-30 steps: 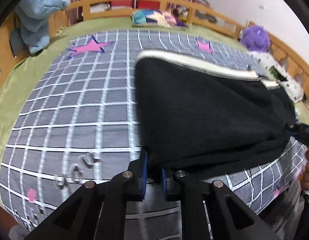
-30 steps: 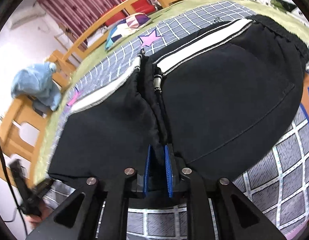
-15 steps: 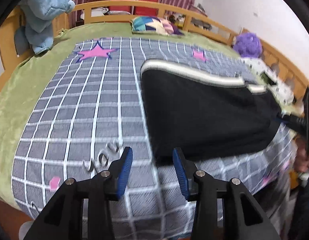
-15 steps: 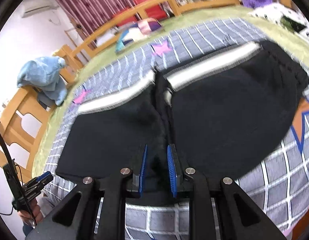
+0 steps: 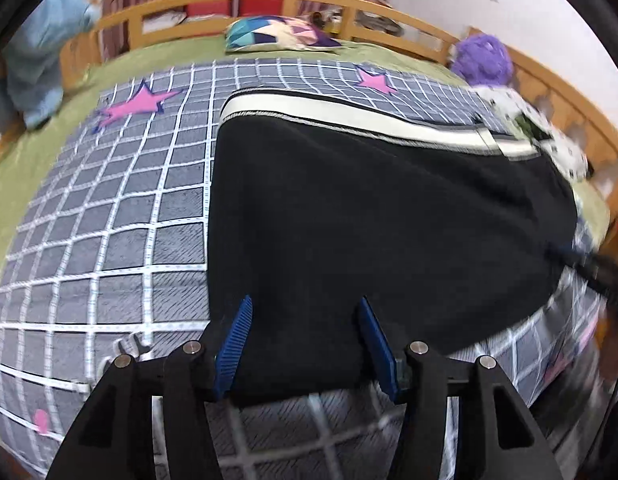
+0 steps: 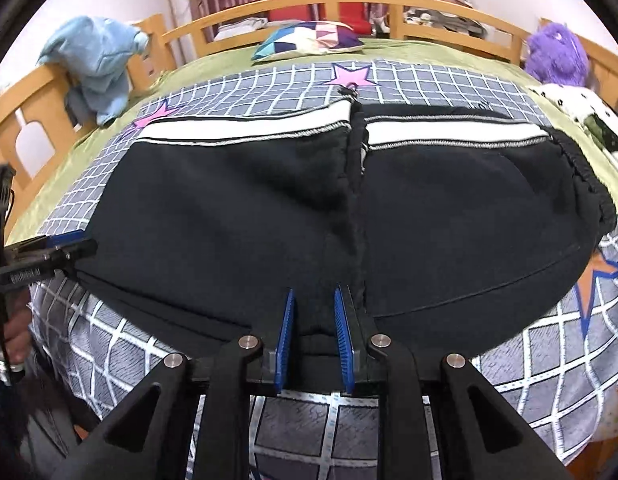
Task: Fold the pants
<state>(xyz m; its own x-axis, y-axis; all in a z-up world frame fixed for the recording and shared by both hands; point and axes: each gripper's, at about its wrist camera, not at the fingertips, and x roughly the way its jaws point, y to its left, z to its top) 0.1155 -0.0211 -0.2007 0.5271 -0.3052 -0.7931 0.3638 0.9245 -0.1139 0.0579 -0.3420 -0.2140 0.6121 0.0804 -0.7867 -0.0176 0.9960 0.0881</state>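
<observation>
Black pants flat on grid blanket, wood-rail bed, L gripper wide, R gripper narrowly parted, both w/o grip

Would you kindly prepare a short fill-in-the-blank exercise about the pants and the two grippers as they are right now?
1. The pants on the bed are mostly ____ in colour.
2. The stripe along their far edge is ____.
3. The fingers of the left gripper stand wide ____.
4. The pads of the right gripper are ____ in colour.

Missing words: black; white; open; blue
</observation>
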